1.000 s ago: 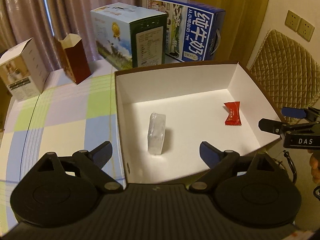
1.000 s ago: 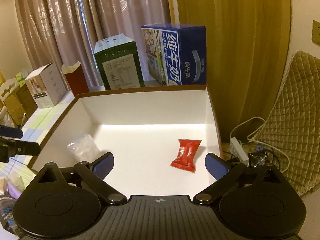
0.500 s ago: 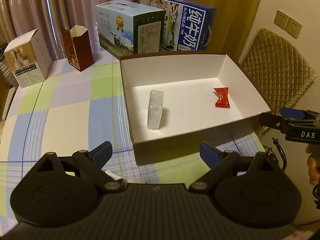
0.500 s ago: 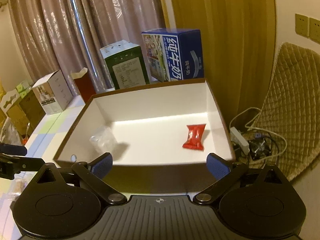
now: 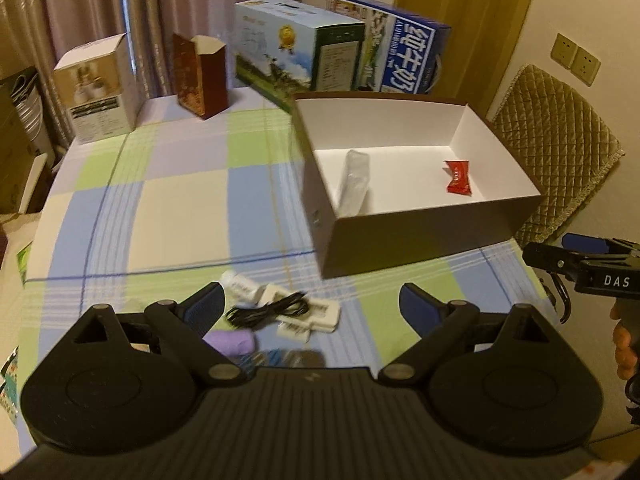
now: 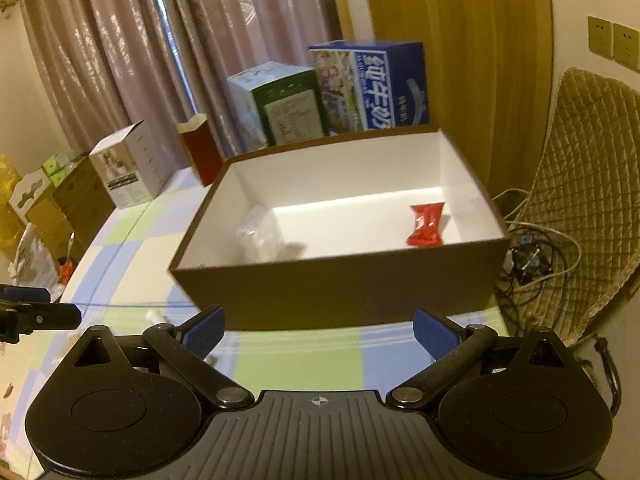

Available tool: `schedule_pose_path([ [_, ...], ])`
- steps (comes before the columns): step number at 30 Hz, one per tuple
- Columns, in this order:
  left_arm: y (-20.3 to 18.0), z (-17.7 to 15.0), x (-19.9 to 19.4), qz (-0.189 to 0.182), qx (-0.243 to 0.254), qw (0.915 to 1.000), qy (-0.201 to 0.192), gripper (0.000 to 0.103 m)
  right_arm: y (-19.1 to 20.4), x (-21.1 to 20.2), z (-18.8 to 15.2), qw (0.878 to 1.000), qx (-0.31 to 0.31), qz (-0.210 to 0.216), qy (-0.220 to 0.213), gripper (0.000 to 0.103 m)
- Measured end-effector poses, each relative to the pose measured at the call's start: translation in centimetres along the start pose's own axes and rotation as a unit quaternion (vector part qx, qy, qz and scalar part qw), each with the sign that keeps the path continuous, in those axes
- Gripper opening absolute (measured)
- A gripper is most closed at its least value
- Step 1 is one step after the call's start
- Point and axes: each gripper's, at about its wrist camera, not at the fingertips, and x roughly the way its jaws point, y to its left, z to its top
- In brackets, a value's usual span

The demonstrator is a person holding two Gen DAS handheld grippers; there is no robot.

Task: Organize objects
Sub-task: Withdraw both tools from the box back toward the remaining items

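A brown box (image 5: 404,240) (image 6: 340,292) with a white inside sits on the checked tablecloth. It holds a clear plastic packet (image 5: 354,184) (image 6: 260,234) and a red candy (image 5: 458,178) (image 6: 426,224). Loose items lie before the box: white sachets (image 5: 304,316), a black cable (image 5: 268,312) and a purple roll (image 5: 232,340). My left gripper (image 5: 312,304) hangs open above these items, nothing between its fingers. My right gripper (image 6: 318,326) is open and empty, short of the box's near wall. It also shows at the left wrist view's right edge.
Cartons stand along the table's far side: a white box (image 5: 96,88), a dark red carton (image 5: 202,76), a green-blue carton (image 5: 296,48) and a blue milk carton (image 5: 404,44). A quilted chair (image 5: 560,148) stands right of the table, with cables (image 6: 532,256) on the floor.
Both grippers have pulled back from over the box toward the near table edge. The loose sachets, cable and purple roll have come into the left wrist view. Both stay open.
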Motion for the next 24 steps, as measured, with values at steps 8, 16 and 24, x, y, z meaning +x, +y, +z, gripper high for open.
schedule_pose_path([
  [8, 3.8, -2.1, -1.5, 0.012, -0.021, 0.9997, 0.007, 0.092, 3.3, 0.2, -1.2, 1.0, -0.003, 0.012, 0.009, 0.098],
  [16, 6.7, -4.1, -2.6, 0.03, -0.036, 0.9989, 0.011, 0.093, 6.5, 1.4, -2.6, 0.999, -0.015, 0.028, 0.03, 0.098],
  [24, 9.2, -6.9, -3.1, 0.048, -0.056, 0.9968, 0.029, 0.093, 9.1, 3.1, -4.1, 0.997, -0.032, 0.046, 0.055, 0.098],
])
